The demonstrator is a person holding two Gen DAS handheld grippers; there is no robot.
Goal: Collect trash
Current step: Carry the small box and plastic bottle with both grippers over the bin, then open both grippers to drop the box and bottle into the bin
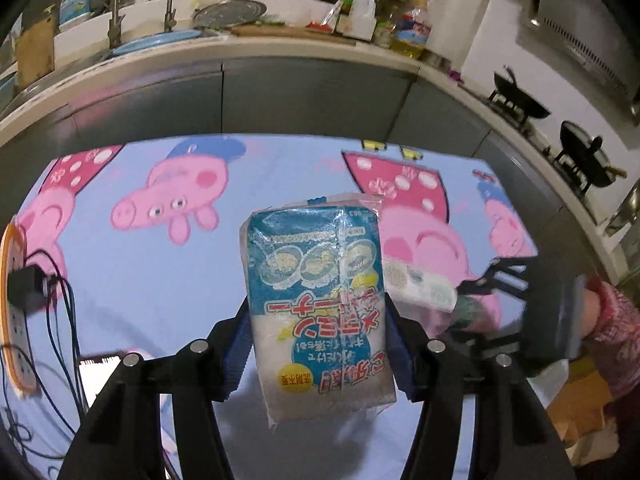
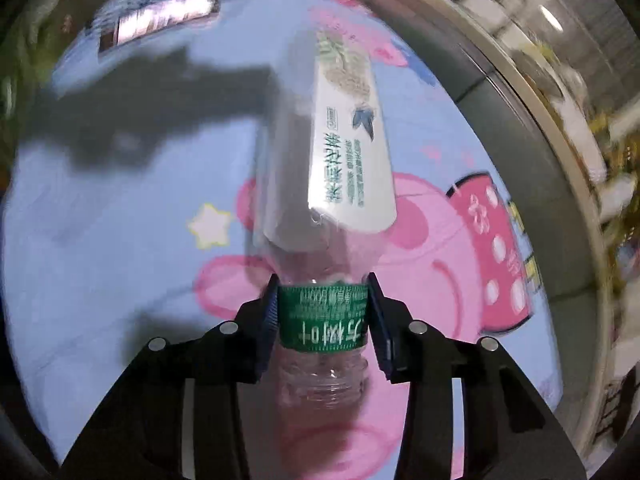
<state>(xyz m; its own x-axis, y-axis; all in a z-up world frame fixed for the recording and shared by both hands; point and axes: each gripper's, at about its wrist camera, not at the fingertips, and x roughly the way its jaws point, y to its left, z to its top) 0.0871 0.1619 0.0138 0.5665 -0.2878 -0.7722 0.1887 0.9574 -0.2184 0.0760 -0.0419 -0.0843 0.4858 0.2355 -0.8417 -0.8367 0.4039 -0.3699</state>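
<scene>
While both hands are loaded, each gripper carries one piece of trash clear of the table.

Left gripper [image 1: 318,344]: clamped on a blue-and-white plastic packet [image 1: 316,304], its blue pads pressing the two side edges about halfway up. The packet is pinched by its narrow width, so it stands flat-on to the camera, print upside down, bottom seam hanging below the jaws. It looks light and floppy; an edge grip like this probably holds only while the film stays taut.

Right gripper [image 2: 322,316]: closed on a clear plastic bottle [image 2: 320,272], pads on the green label band [image 2: 322,318] near the neck. The body points away from the camera, and a white label with green print wraps the far end. Gripping the narrow ribbed section is likely the surest hold on a crushable empty. From the left wrist view the right gripper sits just beside the packet on its right, with a red-patterned sleeve [image 1: 612,320] behind it.

Below both: a table under a blue cartoon-pig tablecloth [image 1: 160,280]. At its left edge, an orange-rimmed power strip [image 1: 12,304] with a black adapter and dark cables. A lit phone screen [image 2: 160,20] lies on the cloth in the right wrist view, blurred.

No bin is visible in either view; a cardboard box [image 1: 580,408] sits low right, possibly the drop point.

Beyond: dark cabinet fronts, a pale counter [image 1: 280,46] with a sink, taps, bottles and clutter, and woks [image 1: 520,102] on the stove to the right.
</scene>
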